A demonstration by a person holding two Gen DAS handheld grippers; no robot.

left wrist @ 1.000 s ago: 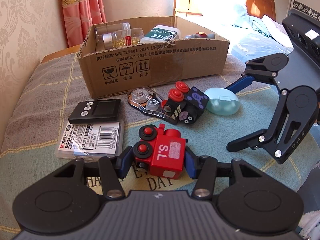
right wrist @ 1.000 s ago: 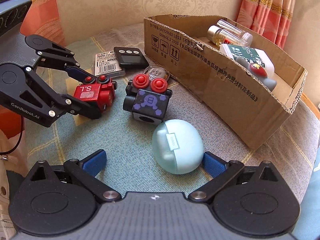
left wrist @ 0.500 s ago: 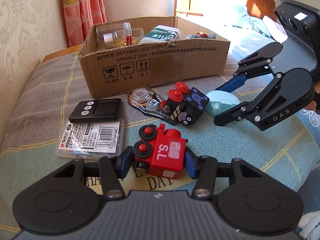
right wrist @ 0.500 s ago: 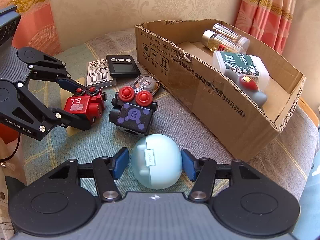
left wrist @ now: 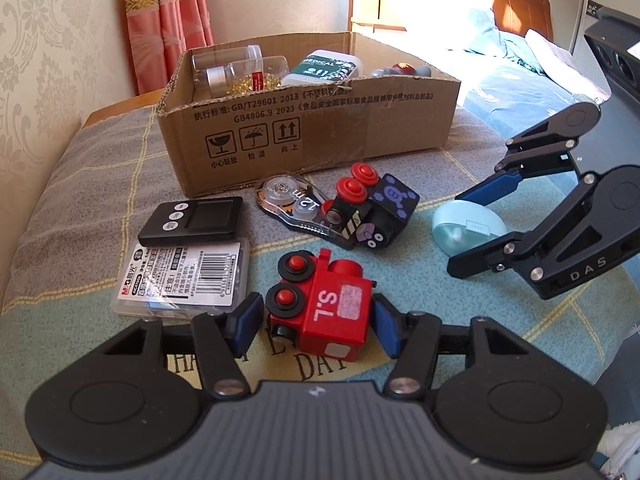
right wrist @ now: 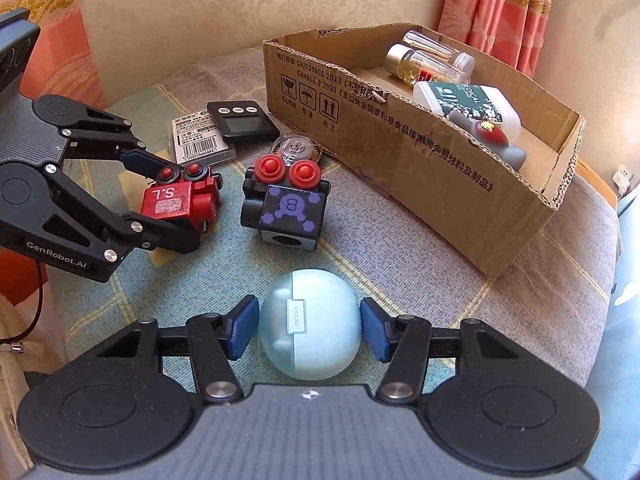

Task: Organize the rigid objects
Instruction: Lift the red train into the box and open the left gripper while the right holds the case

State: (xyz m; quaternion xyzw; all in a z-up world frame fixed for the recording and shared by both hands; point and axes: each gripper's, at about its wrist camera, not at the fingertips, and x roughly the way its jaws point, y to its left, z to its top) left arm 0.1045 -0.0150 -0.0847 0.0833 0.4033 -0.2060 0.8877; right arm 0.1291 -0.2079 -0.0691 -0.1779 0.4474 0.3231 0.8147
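My left gripper (left wrist: 316, 322) is shut on a red toy train block (left wrist: 324, 312) marked "S.L", which rests on the cloth; both show in the right wrist view (right wrist: 176, 204). My right gripper (right wrist: 310, 326) is shut on a pale blue round earbud case (right wrist: 310, 324), its blue pads touching both sides; the case also shows in the left wrist view (left wrist: 468, 228). A cardboard box (left wrist: 320, 120) stands behind, holding clear bottles (left wrist: 240, 70), a white medical container (left wrist: 328, 68) and a grey toy.
A black and purple toy train block (left wrist: 372, 212), a correction tape dispenser (left wrist: 292, 200), a black timer (left wrist: 192, 220) and a clear packaged case (left wrist: 184, 276) lie on the checked cloth between the box and my grippers. A bed lies beyond the box.
My right gripper moved forward around the blue case and closed from wide open until its pads met the case. My left gripper stayed shut on the red train block.
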